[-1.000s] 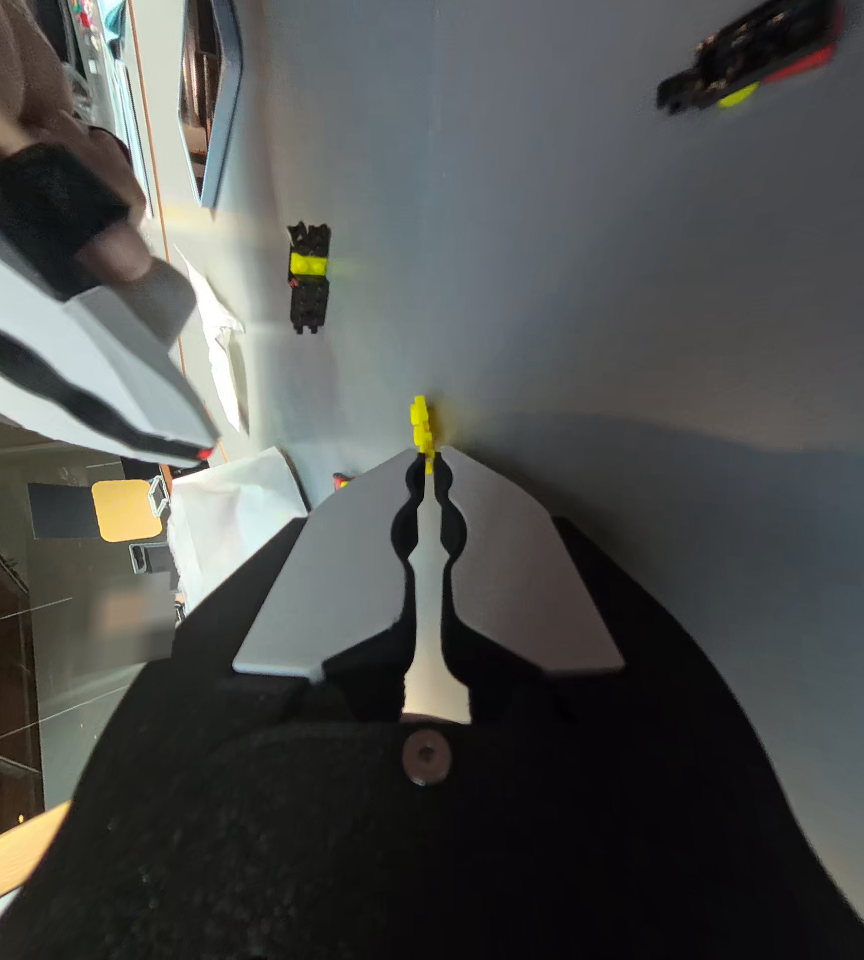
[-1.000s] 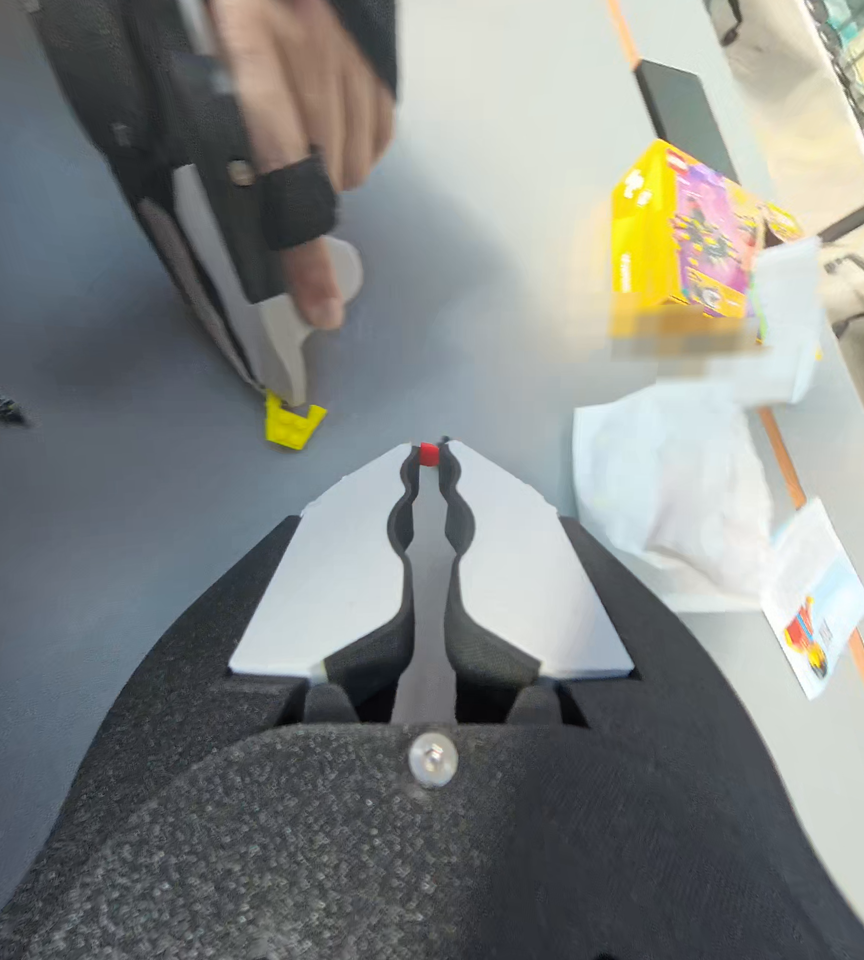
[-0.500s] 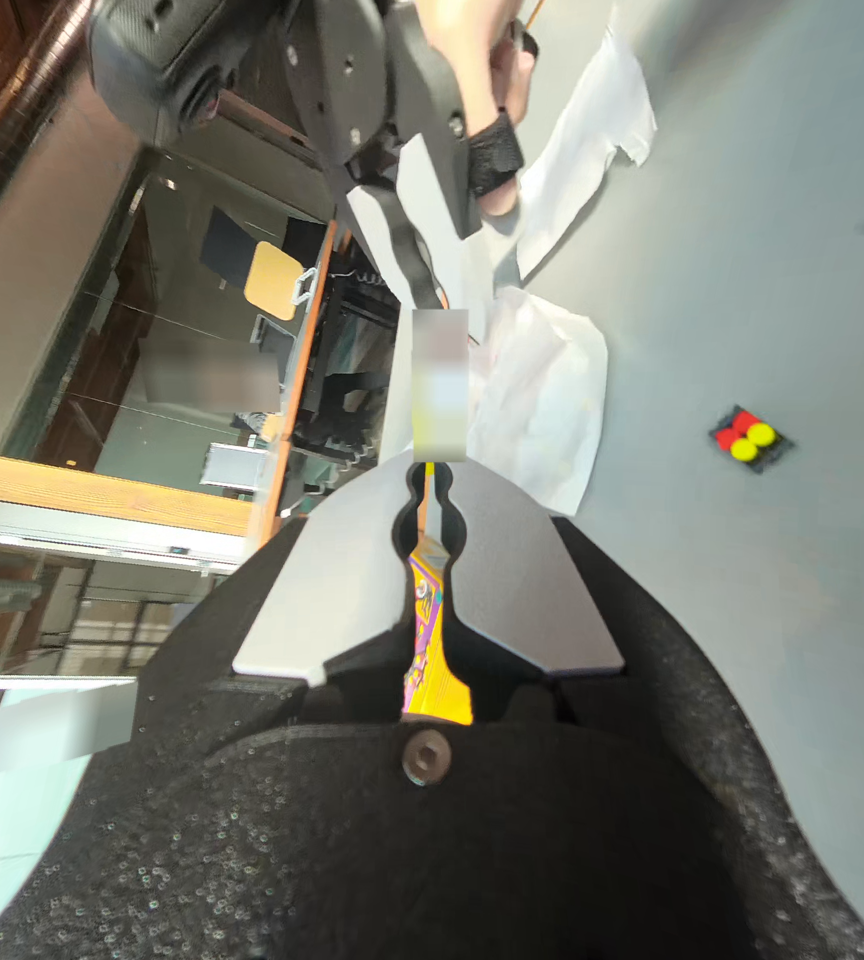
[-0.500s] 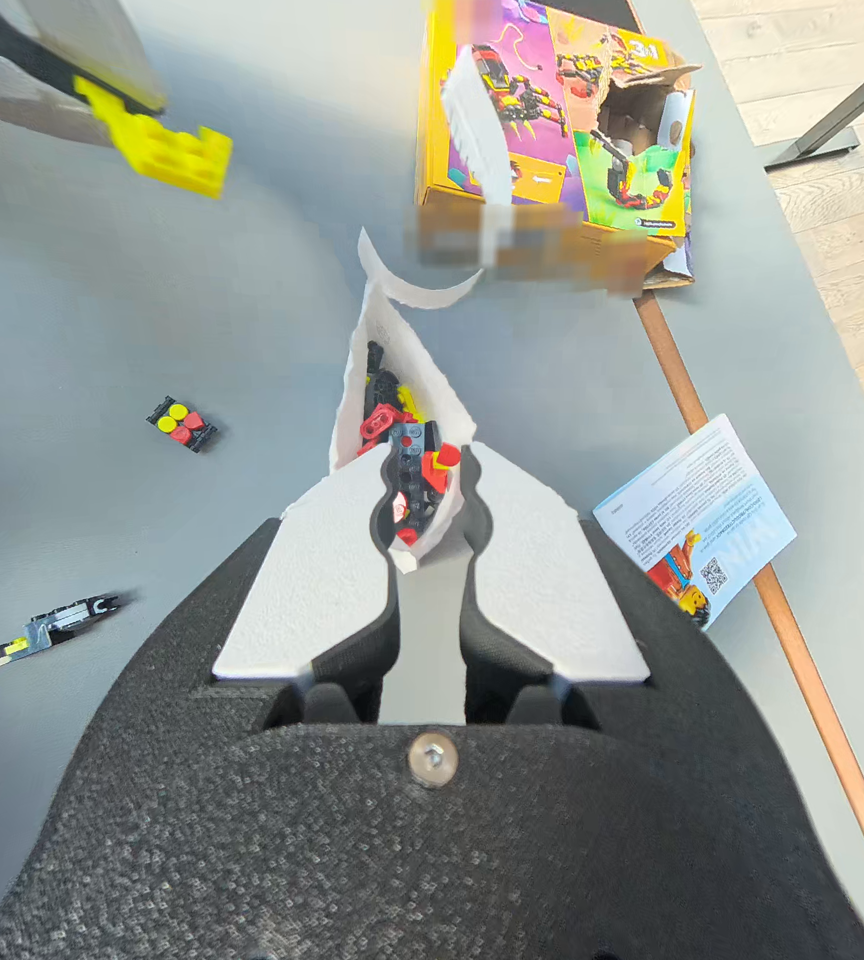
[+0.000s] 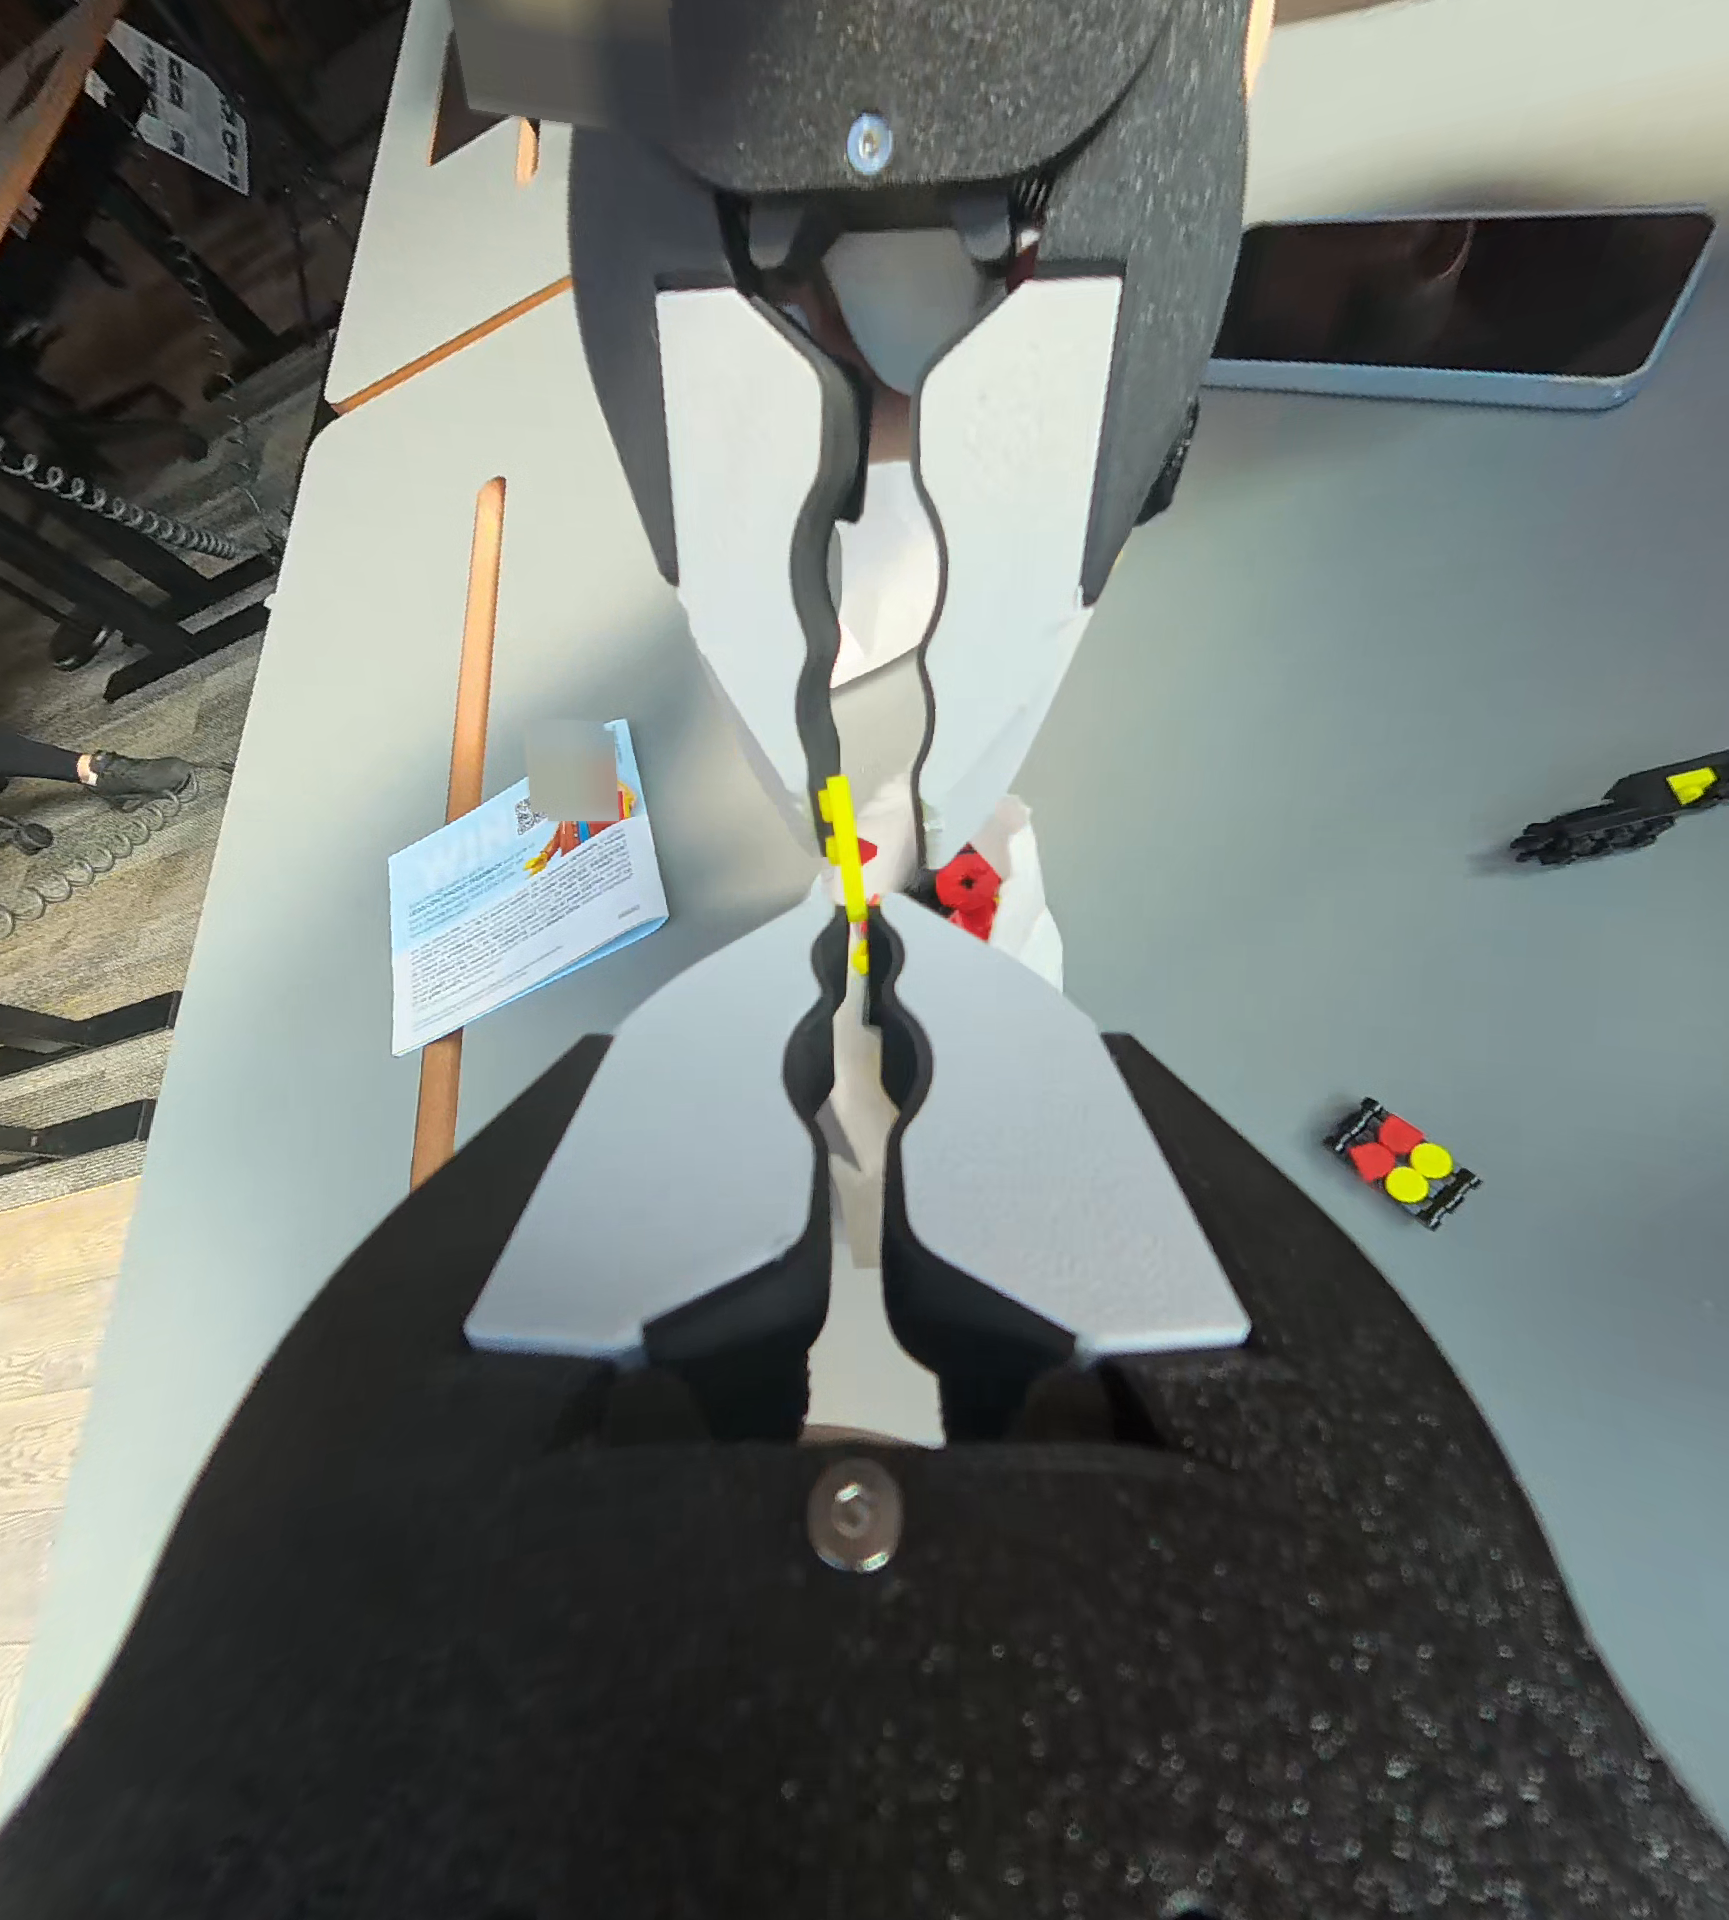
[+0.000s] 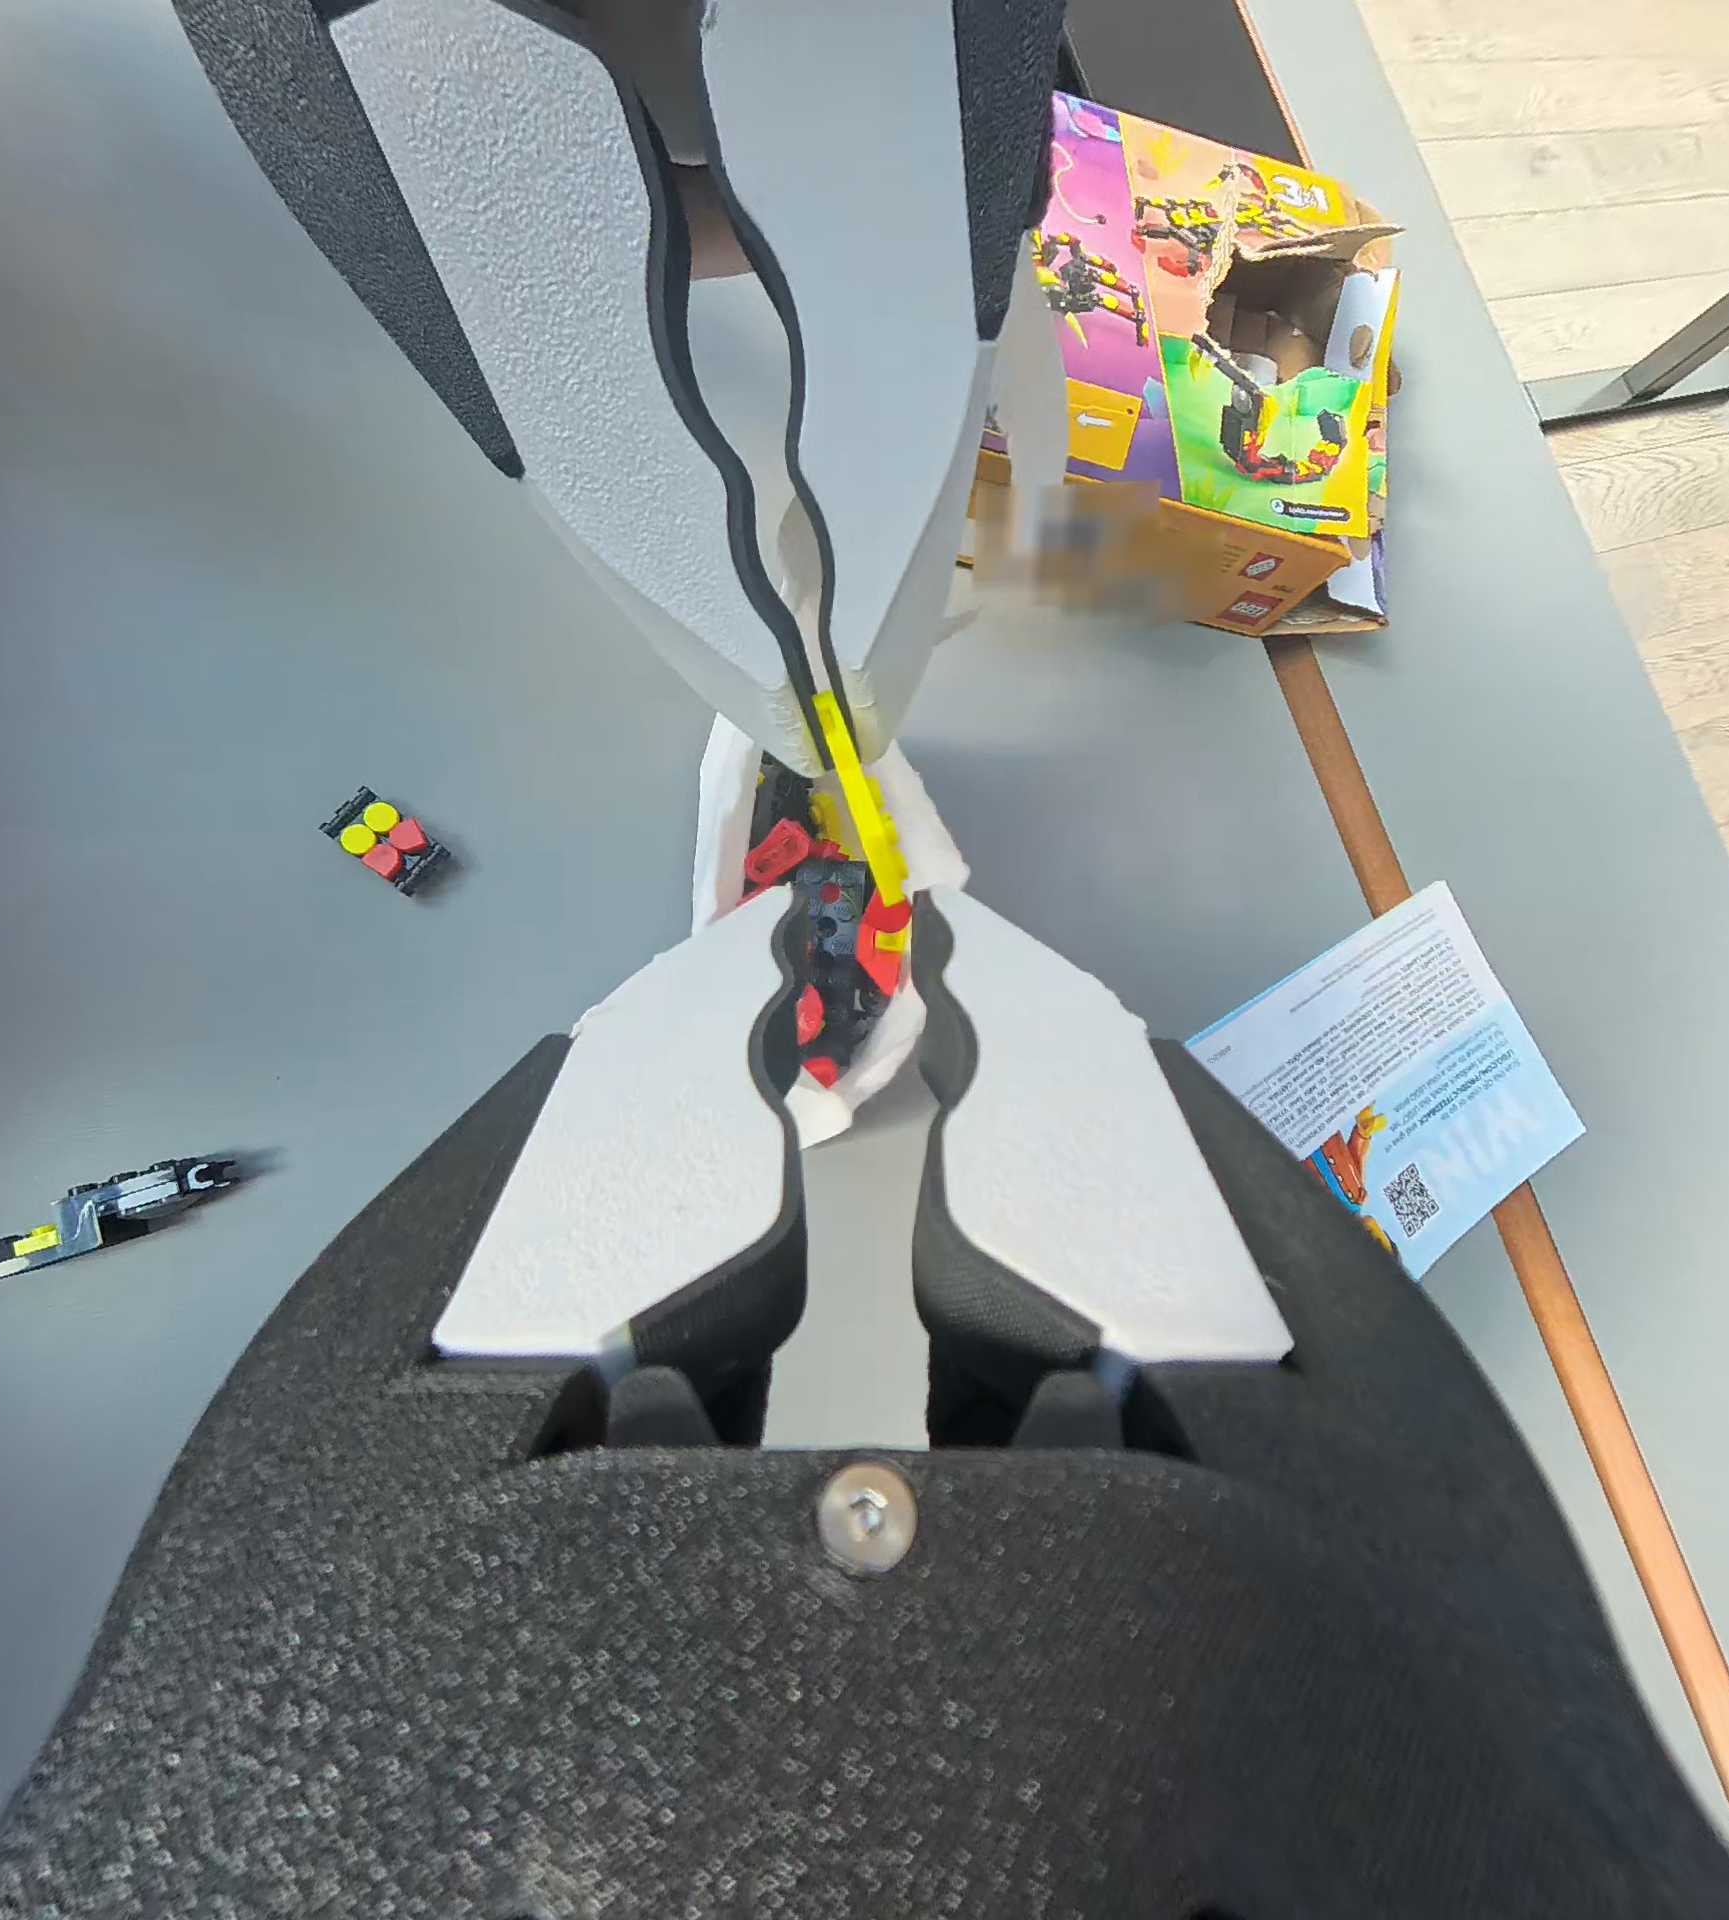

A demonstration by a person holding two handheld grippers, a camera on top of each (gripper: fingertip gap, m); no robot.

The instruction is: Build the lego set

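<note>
My left gripper point(image 5: 855, 920) is shut on the end of a thin yellow plate point(image 5: 842, 842), held edge-on in the air. The right wrist view shows this too: the left gripper point(image 6: 824, 717) comes in from the top with the yellow plate point(image 6: 865, 810) clamped at its tips. My right gripper point(image 6: 860, 904) is open and faces it, and the plate's free end reaches between its fingertips, close to one pad. I cannot tell whether they touch. Both hover over an open white bag point(image 6: 927, 831) of loose red, black and yellow bricks point(image 6: 829, 914).
On the grey table lie a small black assembly with red and yellow tiles point(image 6: 384, 840), a long black assembly point(image 6: 81, 1216), a blue leaflet point(image 6: 1379, 1081) and the torn set box point(image 6: 1203, 364). A dark tablet point(image 5: 1462, 301) lies far off. The wood-trimmed table edge point(image 6: 1359, 810) runs at the right. Less than 4 cm separates the two grippers' tips. The long black assembly point(image 6: 81, 1216) is about equally far from each gripper, around 20 cm. It is also in sight in the left wrist view point(image 5: 1638, 790).
My left gripper lifted the yellow plate off the table and swung over the bag. My right gripper opened, no longer holds the small red piece, and now faces the plate.
</note>
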